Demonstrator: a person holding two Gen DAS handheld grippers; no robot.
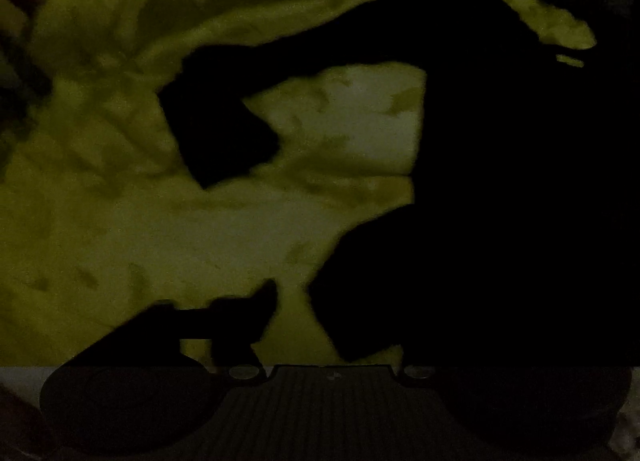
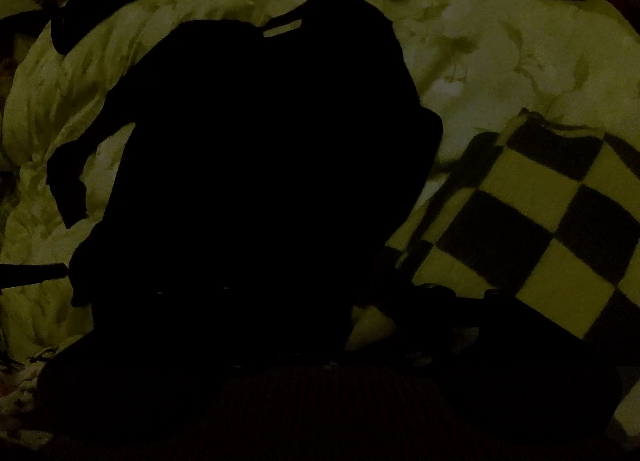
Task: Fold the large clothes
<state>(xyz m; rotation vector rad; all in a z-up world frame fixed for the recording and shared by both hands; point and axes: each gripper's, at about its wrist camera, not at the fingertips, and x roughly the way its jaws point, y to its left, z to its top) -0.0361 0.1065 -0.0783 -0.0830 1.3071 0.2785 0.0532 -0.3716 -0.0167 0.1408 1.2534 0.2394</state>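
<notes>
The scene is very dark. A large black garment (image 1: 500, 181) lies on a pale patterned bedspread (image 1: 120, 181); one long sleeve (image 1: 224, 129) stretches left with its cuff bent down. In the right wrist view the same black garment (image 2: 260, 181) fills the middle, collar at the top. My left gripper (image 1: 294, 321) is at the bottom edge; its left finger (image 1: 256, 317) shows as a dark shape and the right one merges with the garment's lower edge. My right gripper (image 2: 360, 325) is lost in black against the garment's hem.
A checkered black-and-light cushion or blanket (image 2: 540, 221) lies to the right of the garment. The crumpled bedspread (image 2: 480, 53) spreads behind and to the left. Dark shapes (image 2: 72, 21) sit at the far left edge of the bed.
</notes>
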